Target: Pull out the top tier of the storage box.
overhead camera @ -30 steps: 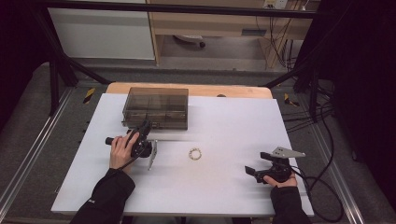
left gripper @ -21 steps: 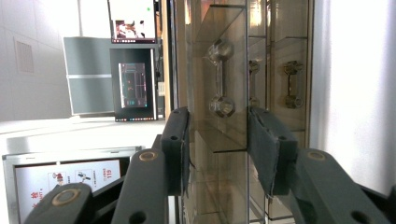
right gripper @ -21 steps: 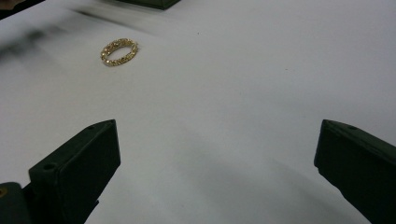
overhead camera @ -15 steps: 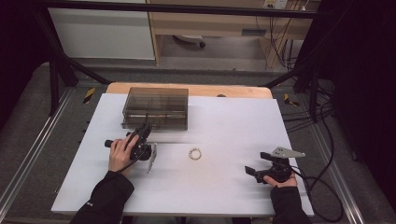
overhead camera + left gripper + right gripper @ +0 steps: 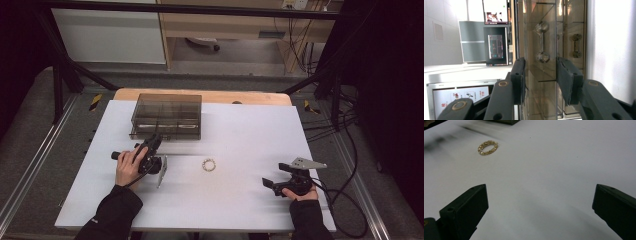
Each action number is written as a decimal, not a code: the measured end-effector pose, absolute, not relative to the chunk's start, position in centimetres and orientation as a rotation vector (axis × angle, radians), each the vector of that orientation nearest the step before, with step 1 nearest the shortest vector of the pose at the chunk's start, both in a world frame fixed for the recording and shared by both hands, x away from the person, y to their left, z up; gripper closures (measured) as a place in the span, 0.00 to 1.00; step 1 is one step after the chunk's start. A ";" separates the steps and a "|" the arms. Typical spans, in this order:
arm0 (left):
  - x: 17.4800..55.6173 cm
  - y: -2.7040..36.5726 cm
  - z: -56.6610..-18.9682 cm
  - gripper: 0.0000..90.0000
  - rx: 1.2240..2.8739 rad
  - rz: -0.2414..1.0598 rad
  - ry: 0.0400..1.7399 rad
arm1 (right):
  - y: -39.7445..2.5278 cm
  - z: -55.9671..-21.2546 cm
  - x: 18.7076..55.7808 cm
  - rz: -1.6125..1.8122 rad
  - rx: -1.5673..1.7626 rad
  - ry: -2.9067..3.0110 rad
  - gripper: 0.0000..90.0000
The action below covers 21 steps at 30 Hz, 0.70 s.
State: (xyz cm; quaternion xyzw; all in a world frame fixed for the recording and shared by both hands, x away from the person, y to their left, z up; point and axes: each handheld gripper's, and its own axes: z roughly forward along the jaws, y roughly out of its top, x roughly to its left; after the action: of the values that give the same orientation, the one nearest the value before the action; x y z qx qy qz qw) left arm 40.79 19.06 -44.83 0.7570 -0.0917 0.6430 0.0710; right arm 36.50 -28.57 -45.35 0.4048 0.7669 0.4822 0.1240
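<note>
Two grippers on the white worktop (image 5: 250, 200). My left gripper (image 5: 541, 72), jaws parted, straddles the front edge of the smoked clear organiser box (image 5: 166, 116). Gold ring (image 5: 209, 164) lies near the box, towards me. My right gripper (image 5: 539, 212) rests beyond the ring, jaws released wide.

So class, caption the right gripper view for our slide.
Open right gripper low over the white table, gold bracelet ahead.

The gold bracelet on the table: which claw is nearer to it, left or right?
Left. The left claw is at the drawer box, just left of the gold bracelet. The right claw is farther off, to its right and nearer the person.
</note>
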 end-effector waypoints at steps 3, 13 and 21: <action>40.6 19.1 -44.9 0.67 2.271 1.934 -0.279 | -28.6 -45.3 36.5 1.407 1.180 2.235 0.01; 40.3 19.2 -45.0 0.67 2.272 1.933 -0.276 | -28.6 -45.3 36.5 1.409 1.182 2.233 0.01; 40.2 19.2 -45.1 0.67 2.268 1.930 -0.271 | -28.6 -45.3 36.5 1.409 1.182 2.233 0.01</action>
State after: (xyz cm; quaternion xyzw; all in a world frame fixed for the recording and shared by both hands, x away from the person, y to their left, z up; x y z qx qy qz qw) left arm 40.22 19.16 -45.14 0.7563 -0.0905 0.6436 0.0753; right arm 36.47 -28.59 -45.30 0.4053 0.7660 0.4833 0.1239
